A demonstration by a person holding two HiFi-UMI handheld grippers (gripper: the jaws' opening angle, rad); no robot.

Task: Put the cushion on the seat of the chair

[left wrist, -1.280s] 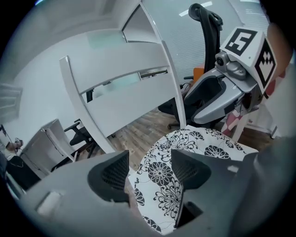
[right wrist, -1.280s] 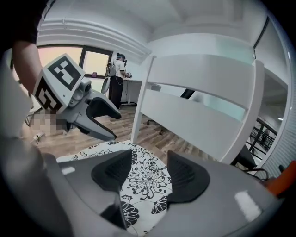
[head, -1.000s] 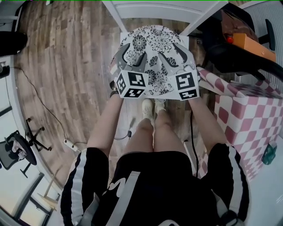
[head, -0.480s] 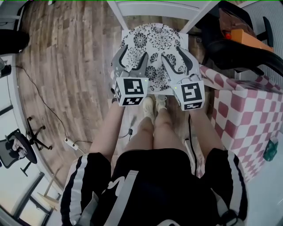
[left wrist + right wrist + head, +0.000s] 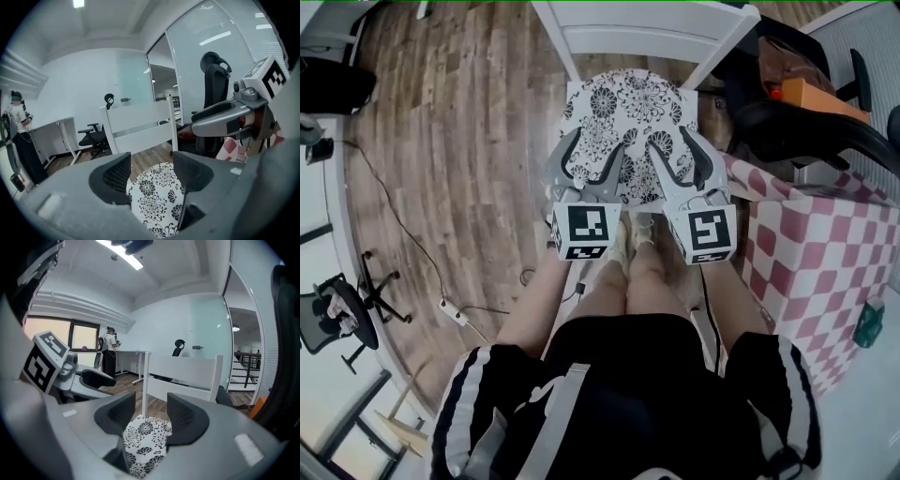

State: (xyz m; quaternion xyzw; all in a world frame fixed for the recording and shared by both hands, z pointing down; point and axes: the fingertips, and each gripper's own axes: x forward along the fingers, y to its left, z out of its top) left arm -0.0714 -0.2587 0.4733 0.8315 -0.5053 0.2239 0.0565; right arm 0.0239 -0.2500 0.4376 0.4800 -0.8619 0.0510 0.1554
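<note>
Wood-plank flooring (image 5: 459,159) ran under a white chair (image 5: 647,37), with a black office chair (image 5: 806,122) and a pink-and-white checked box (image 5: 825,244) off to its right. The black-and-white floral cushion (image 5: 628,108) lay flat on the chair's seat, reaching back to the seat's rear edge by the backrest. Both grippers hung above the cushion's near edge, clear of it. The left gripper (image 5: 598,145) had its jaws spread with nothing between the pads; only the cushion below showed through the gap. The right gripper (image 5: 670,141) had just been narrowing its jaws, yet they stood wide apart and empty too.
</note>
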